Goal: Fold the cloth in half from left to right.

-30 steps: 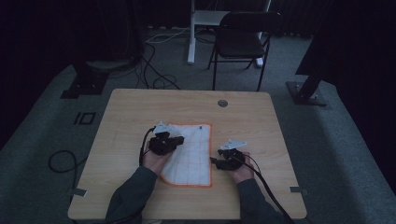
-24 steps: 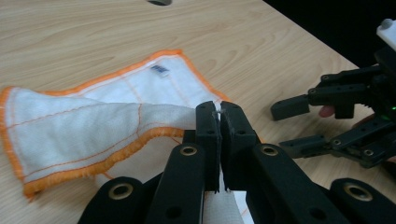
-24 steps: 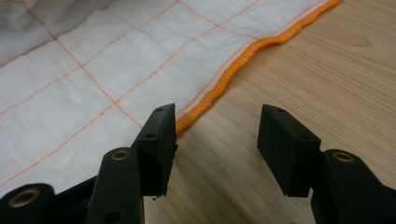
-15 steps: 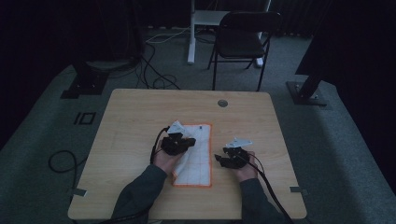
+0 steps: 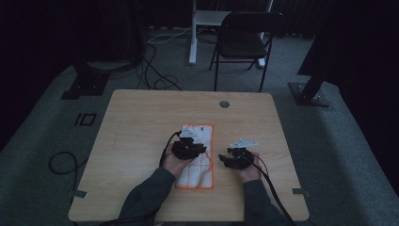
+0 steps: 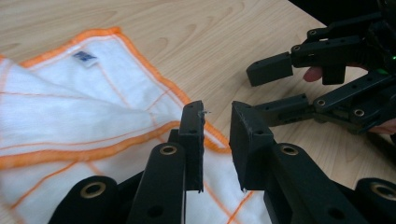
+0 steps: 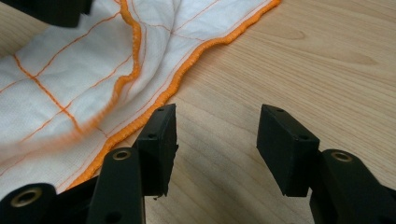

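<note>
The small blue tag (image 6: 84,57) on the cloth (image 6: 56,112) cannot be read.

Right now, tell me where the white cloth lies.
In the high view the white cloth lies folded on the table, near its front middle, under the left hand-held gripper and left of the right one.

Your cloth (image 6: 70,112) is soft white woven fabric with a stitched orange hem, folded over at its 9 o'clock side. The bench (image 7: 299,60) is smooth, pale wood grain. Both tongs (image 6: 217,140) (image 7: 217,149) look matt black plastic.

Bare table (image 5: 141,127) around cloth (image 5: 200,162); passage open.
</note>
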Demonstrator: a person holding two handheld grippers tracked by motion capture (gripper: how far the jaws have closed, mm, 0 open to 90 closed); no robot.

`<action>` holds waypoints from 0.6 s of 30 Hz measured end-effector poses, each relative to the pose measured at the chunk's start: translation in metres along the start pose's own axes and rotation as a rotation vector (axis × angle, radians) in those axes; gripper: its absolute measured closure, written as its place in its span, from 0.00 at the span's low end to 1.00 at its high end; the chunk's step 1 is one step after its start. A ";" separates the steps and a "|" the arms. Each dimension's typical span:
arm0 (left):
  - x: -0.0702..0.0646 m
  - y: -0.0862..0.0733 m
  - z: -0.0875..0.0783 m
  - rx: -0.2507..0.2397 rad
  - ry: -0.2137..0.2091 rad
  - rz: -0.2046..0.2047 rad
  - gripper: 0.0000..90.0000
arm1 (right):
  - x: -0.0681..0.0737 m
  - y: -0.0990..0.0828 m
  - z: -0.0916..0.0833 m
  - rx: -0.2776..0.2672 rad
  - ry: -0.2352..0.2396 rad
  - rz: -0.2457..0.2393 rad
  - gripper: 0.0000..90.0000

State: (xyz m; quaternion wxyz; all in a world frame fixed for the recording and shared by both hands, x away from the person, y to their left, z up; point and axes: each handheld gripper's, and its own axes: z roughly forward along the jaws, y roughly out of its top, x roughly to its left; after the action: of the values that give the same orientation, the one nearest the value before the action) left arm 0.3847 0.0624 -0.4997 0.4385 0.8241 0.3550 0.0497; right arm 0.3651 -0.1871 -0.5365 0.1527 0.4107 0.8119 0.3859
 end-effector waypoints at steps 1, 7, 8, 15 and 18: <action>0.000 0.000 -0.002 0.001 0.006 0.001 0.84 | 0.000 0.000 0.000 0.000 0.000 0.000 0.53; -0.001 -0.009 -0.013 0.012 0.032 0.025 0.84 | 0.001 0.000 0.000 0.000 0.003 -0.001 0.53; 0.000 -0.011 -0.014 0.013 0.039 0.029 0.84 | 0.001 0.000 0.000 0.000 0.003 -0.001 0.53; 0.009 -0.030 -0.026 0.020 0.092 0.010 0.83 | 0.010 0.005 -0.001 -0.031 0.033 -0.014 0.54; 0.013 -0.037 -0.030 0.023 0.107 0.001 0.83 | 0.016 0.009 0.000 -0.038 0.040 -0.044 0.54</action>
State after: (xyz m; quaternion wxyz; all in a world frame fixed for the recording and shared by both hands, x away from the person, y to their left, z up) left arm 0.3626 0.1047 -0.5129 0.4093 0.8255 0.3780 0.0899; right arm 0.3604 -0.1706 -0.5287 0.1525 0.3821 0.8161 0.4059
